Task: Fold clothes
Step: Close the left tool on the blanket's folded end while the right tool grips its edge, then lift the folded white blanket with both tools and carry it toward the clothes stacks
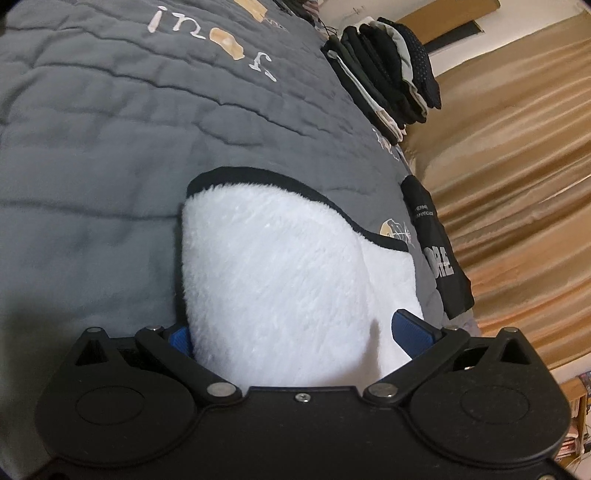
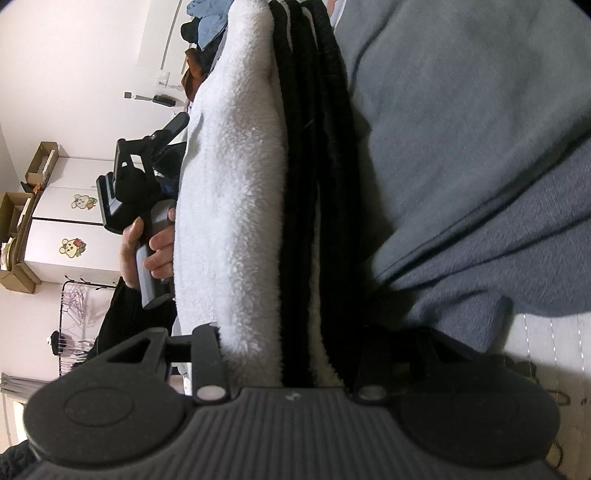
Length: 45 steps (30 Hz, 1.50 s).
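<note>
A thick garment of white fleece (image 1: 280,266) with a black edge fills the gap between the blue pads (image 1: 412,330) of my left gripper (image 1: 295,336), which is shut on it above the grey quilt (image 1: 110,147). In the right wrist view the same garment (image 2: 232,206) runs upward as a white fold beside several black layers (image 2: 317,206). My right gripper (image 2: 291,350) is shut on that bundle at its near end. The left gripper (image 2: 147,173), held by a hand (image 2: 155,254), sits at the white fold's left side, its fingertips hidden behind the fleece.
A stack of folded dark clothes (image 1: 388,70) stands on the quilt's far right. A black printed garment (image 1: 439,258) hangs over the bed's edge by a tan curtain (image 1: 517,166). A white cabinet (image 2: 66,229) and loose clothes (image 2: 203,22) lie beyond; grey-blue bedding (image 2: 461,147) is to the right.
</note>
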Motion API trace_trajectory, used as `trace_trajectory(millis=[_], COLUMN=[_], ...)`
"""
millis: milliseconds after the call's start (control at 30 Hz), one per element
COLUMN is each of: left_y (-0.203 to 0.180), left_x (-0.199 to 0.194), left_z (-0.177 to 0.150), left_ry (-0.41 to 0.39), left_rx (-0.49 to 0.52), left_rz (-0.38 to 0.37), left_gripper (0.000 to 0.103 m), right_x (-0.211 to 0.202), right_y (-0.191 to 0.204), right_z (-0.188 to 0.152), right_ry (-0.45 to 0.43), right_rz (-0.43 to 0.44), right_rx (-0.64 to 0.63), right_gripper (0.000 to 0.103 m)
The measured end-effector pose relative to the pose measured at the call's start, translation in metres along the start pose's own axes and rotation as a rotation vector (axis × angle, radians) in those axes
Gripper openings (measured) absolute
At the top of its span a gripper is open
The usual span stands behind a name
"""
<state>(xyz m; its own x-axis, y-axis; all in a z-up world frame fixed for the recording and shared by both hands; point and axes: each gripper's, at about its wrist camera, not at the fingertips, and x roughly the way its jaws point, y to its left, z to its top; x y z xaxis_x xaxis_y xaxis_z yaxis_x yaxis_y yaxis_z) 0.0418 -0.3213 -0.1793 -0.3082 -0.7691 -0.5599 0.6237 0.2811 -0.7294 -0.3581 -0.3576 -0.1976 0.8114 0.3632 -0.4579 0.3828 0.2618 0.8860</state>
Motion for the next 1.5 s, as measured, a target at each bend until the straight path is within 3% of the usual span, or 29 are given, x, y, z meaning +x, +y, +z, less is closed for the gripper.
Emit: trace_trajectory(millis=[100,200,367,467,767,1500], left_y=[-0.001,0.001,0.005,-0.001,-0.022,-0.11], left_x=[0.001,-0.001,-0.01,-0.012,-0.02,-0.075], left_z=[0.002,0.002,-0.001,-0.003,-0.008,-0.012], left_ry=[0.0,-0.01,-0.026,-0.048,-0.107,-0.252], left_rx=[0.01,0.025,0.028,0.061,0.126,0.189], left_rz=[0.006,0.034,0.01,0.007,0.042,0.091], left_gripper=[0.101,0.08,0.046,0.037,0.031,0.03], right_x=[-0.005,-0.002,-0.017,-0.021,-0.019,-0.026], right_y=[-0.001,-0.003,-0.012,-0.013,0.01,0.032], right_z=[-0.003,-0.005,-0.008,-0.012,-0.026,-0.012], right_ry=[0.0,0.0,-0.003,-0.011,-0.037,-0.058], right_rz=[0.0,0.0,0.011,0.017,-0.006,0.068], right_rx=[0.0,0.002,0.008,0.012,0.003,-0.062], right_gripper=[0.04,0.04,0.04,0.04,0.038,0.035])
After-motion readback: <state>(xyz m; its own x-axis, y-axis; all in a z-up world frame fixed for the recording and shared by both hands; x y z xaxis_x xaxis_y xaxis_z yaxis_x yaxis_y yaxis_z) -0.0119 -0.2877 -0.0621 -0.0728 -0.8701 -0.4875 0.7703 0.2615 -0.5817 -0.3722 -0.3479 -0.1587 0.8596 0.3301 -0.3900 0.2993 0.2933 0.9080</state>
